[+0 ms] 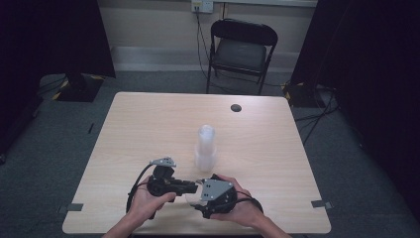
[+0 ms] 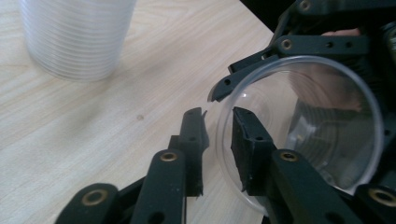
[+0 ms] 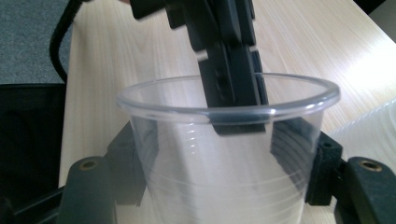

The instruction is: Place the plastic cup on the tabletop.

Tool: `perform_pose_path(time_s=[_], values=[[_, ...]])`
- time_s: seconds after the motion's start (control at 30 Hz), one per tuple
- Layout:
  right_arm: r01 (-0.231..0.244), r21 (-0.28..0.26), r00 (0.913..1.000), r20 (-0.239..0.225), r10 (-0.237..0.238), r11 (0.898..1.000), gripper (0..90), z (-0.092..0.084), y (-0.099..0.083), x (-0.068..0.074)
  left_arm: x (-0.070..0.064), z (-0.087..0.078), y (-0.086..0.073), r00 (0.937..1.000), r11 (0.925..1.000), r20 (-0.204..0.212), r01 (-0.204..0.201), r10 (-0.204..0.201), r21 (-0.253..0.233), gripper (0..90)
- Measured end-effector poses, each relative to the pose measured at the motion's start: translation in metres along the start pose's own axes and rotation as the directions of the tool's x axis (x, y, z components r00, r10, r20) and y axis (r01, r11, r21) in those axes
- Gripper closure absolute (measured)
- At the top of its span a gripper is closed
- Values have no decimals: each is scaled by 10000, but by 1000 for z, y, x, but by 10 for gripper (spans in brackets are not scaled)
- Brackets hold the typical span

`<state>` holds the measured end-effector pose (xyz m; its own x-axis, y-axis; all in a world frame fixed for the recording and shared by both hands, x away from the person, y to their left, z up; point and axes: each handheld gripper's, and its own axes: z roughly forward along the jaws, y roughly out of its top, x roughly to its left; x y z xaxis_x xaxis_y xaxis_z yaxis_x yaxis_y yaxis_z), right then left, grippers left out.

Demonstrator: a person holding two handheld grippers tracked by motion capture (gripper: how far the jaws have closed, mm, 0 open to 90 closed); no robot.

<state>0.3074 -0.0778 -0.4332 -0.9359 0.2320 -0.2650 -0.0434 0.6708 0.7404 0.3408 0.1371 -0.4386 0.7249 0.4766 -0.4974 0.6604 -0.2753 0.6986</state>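
Clear plastic cup (image 3: pixel 224 154) sits clamped by its sides in the right tool (image 3: pixel 219 177), low over the near edge of the counter (image 1: pixel 148 124). Left tool (image 2: pixel 218 140) straddles the cup's rim, one jaw inside and one outside, a small gap showing, not pressing. Stack of clear cups (image 1: pixel 205 148) stands just beyond on the counter.
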Motion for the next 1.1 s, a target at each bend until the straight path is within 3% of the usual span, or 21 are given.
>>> perform_pose_path(time_s=[0.2, 0.43, 0.57, 0.73, 0.83, 0.93, 1.03, 1.1], values=[[-344, -5, 9993, 130, 344, 9994, 323, -2, -7, -4, 2, -7, -1, 9999, 9993, 94, 58, -54, -381, 727], [-770, 82, 9963, 389, 766, 9970, 325, -8, -17, -10, 0, -13, -1, 9997, 9947, 20, -232, 235, -1004, 667], [-1169, 18, 9916, 553, 1166, 9931, 327, -13, -25, -15, -3, -18, -1, 9987, 9868, -263, -470, 434, -1549, 623], [-1743, -35, 9819, 750, 1741, 9847, 329, -18, -32, -23, -4, -21, -1, 9936, 9808, -1064, -581, 386, -1859, 496], [-1993, -141, 9747, 1002, 1997, 9798, 330, -26, -35, -28, -3, -23, -1, 9843, 9743, -1620, -1027, 704, -2005, 439], [-2522, -250, 9590, 1268, 2533, 9674, 331, -33, -39, -37, 0, -28, -4, 9715, 9749, -2138, -1405, 1020, -1730, 373], [-2970, -514, 9436, 1373, 3013, 9535, 334, -38, -45, -46, 4, -34, -9, 9573, 9708, -2662, -1634, 1130, -1756, 335], [-3245, -641, 9340, 1356, 3304, 9437, 334, -39, -48, -53, 8, -36, -11, 9420, 9701, -3046, -1928, 1410, -1474, 322]])
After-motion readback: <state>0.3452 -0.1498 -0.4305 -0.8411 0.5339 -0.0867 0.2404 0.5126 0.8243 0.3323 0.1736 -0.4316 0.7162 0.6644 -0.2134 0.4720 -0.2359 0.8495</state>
